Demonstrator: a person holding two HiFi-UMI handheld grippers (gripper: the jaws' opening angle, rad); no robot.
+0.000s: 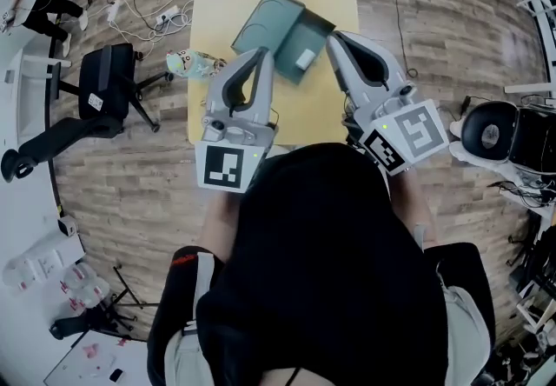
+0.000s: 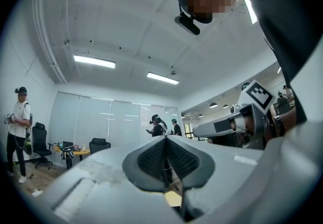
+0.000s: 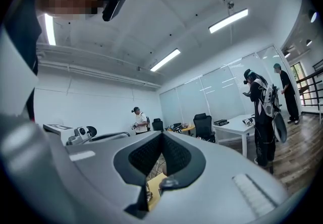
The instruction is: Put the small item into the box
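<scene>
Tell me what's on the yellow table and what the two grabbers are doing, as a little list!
table: yellow
box: grey-green, lying open on the table
small item: white, on the box's dark half
toy: colourful, at the table's left edge
left gripper: jaws together, holding nothing
right gripper: jaws together, holding nothing

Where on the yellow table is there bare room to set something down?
Bare tabletop: between the left tool and right tool, and the far-left corner beside the box. Crowded: the box fills the far middle; a colourful toy sits at the left edge.
</scene>
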